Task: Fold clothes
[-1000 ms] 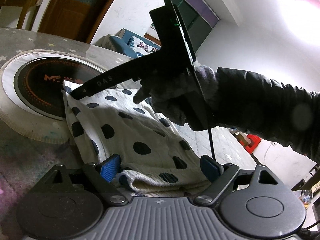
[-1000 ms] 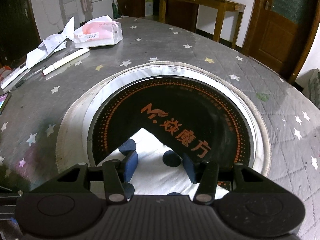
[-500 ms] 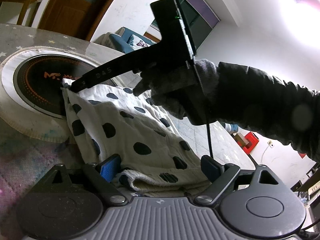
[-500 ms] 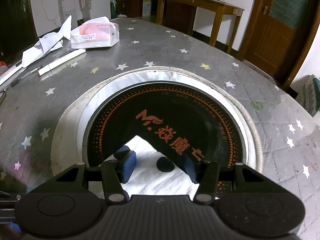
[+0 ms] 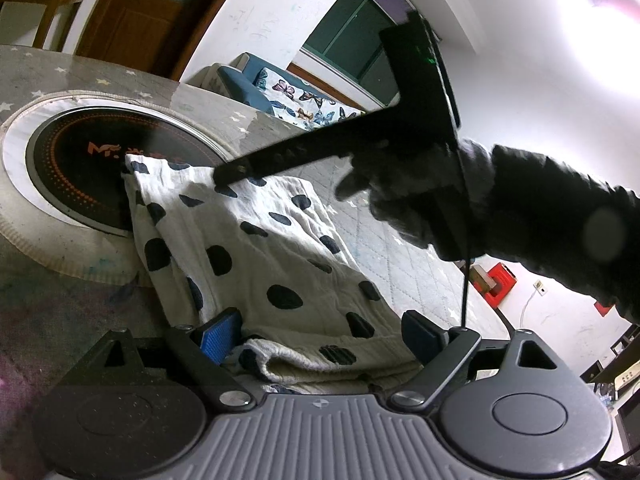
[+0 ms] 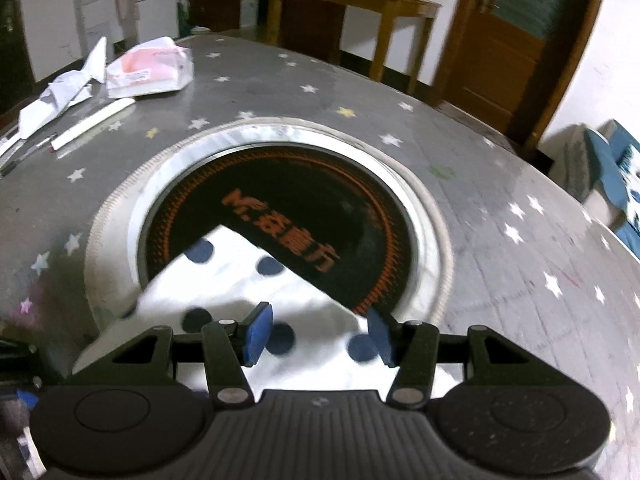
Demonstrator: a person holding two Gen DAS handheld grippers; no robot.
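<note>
A white cloth with dark polka dots (image 5: 256, 256) lies folded on the table, its far corner (image 6: 228, 240) resting on the black round hob (image 6: 304, 184). My left gripper (image 5: 320, 336) stands wide open, with the cloth's thick near edge lying between its blue pads (image 5: 218, 336). They do not squeeze it. My right gripper (image 6: 320, 334), held by a gloved hand (image 5: 404, 208), hovers half open over the cloth's far part with nothing pinched. In the left wrist view its dark fingertip (image 5: 226, 172) hangs just above the cloth.
The round table has a grey cover with stars (image 6: 520, 264) and a white ring around the hob. A tissue pack (image 6: 150, 70), crumpled paper (image 6: 64, 96) and a pen (image 6: 92, 122) lie at the far left. A wooden side table (image 6: 352, 4), a door and a sofa (image 5: 256, 84) stand beyond.
My right gripper has drawn back from the cloth's far corner and lifted a little, so more cloth shows ahead of it. The left gripper and the cloth have stayed put.
</note>
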